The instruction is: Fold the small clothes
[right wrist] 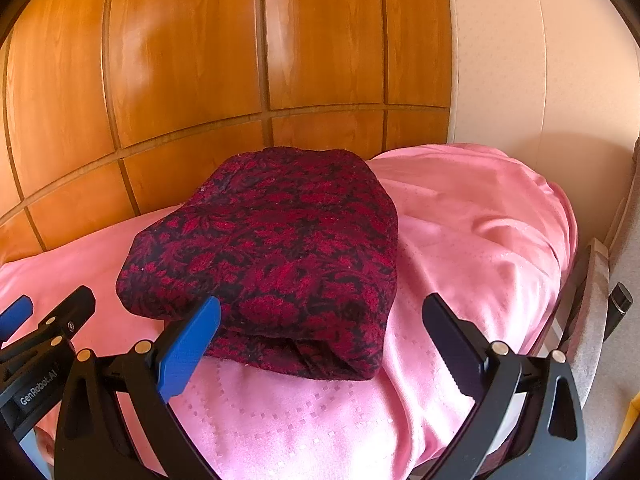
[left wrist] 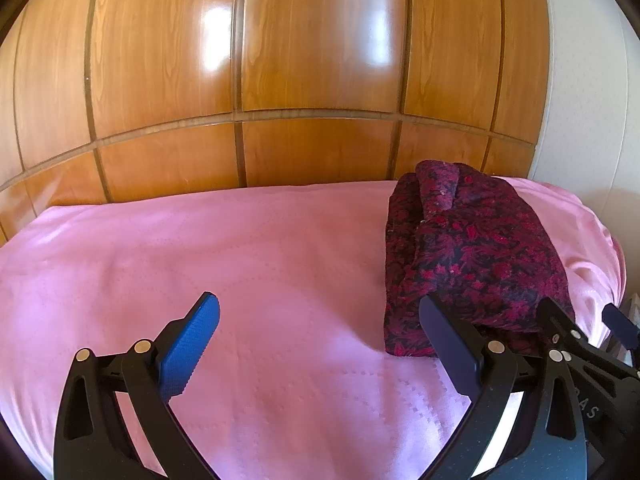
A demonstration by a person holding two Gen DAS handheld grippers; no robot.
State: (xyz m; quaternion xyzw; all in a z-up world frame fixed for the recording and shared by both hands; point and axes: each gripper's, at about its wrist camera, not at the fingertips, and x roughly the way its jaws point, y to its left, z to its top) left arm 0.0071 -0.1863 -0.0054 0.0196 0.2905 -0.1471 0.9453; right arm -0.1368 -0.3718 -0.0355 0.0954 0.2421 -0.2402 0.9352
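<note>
One folded garment, two grippers spread wide over pink bedding.

Left wrist view: left gripper point(left wrist: 320, 336) gaping, gripping nothing, above the pink bedspread point(left wrist: 200, 248); one folded red-and-black patterned garment point(left wrist: 472, 256) ahead to its right, behind the right finger; wooden panelling point(left wrist: 248, 60) beyond. Right wrist view: right gripper point(right wrist: 322, 336) likewise parted and empty, one garment point(right wrist: 280, 248) directly ahead, near edge between the fingers.
</note>
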